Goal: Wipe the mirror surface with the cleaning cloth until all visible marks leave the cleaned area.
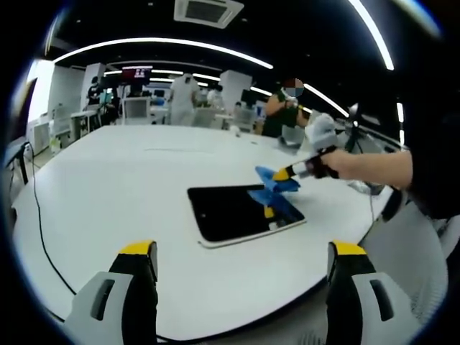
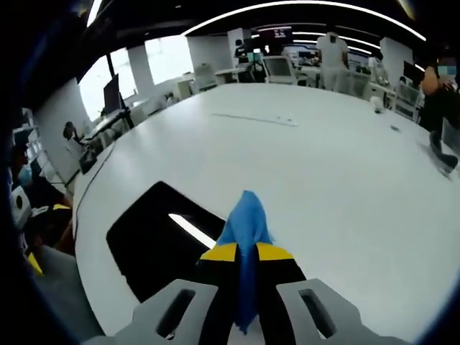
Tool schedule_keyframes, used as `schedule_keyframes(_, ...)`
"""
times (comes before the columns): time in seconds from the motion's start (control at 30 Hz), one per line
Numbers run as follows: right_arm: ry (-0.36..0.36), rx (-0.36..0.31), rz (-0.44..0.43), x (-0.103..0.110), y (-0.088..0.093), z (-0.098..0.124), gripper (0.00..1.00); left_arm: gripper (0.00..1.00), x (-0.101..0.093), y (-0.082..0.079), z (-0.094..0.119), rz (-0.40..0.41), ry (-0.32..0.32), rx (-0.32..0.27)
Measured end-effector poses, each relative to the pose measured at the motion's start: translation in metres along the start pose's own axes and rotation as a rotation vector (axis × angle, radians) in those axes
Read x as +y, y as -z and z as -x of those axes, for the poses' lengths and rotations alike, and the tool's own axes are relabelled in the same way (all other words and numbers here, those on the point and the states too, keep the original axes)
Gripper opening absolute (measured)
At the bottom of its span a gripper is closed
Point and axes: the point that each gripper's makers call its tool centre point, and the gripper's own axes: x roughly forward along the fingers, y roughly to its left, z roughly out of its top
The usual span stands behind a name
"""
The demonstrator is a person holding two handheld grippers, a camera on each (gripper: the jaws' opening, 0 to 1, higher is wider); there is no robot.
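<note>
A dark rectangular mirror [image 1: 241, 213] with a pale rim lies flat on the white table [image 1: 129, 172]. My right gripper [image 1: 279, 175] comes in from the right, shut on a blue cleaning cloth [image 1: 275, 188] that hangs onto the mirror's right part. In the right gripper view the cloth [image 2: 245, 219] sticks out between the shut yellow-tipped jaws of my right gripper [image 2: 246, 251], just over the mirror [image 2: 158, 241], which reflects a ceiling light. My left gripper [image 1: 244, 250] is open, held back above the table's near edge, nothing between its fingers.
A black cable [image 1: 39, 230] runs along the table's left side. A thin strip [image 2: 253, 118] lies far out on the table. Several people and desks stand at the back of the room. A person's hand [image 1: 359, 164] holds the right gripper.
</note>
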Motion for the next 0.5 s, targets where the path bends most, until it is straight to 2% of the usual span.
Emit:
schedule_keyframes(0.13,-0.007,0.034,0.005,0.0061,0.0114,-0.0102,0.03,0.99,-0.0009,0.0007,-0.0003,0.0,0.005,0.004)
schedule_keyframes(0.17,0.013,0.012,0.033,0.0041,0.0087,-0.0096,0.03,0.99,-0.0012,0.0007,-0.0004,0.001,0.006,0.004)
schedule_keyframes(0.4,0.011,0.016,-0.041,0.0022,0.0086,-0.0068,0.03,0.99,-0.0022,0.0002,-0.0005,0.001,0.014,0.003)
schedule_keyframes(0.5,0.02,0.021,-0.028,0.0026,0.0077,-0.0077,0.02,0.99,-0.0016,-0.0001,-0.0002,0.003,0.011,0.001)
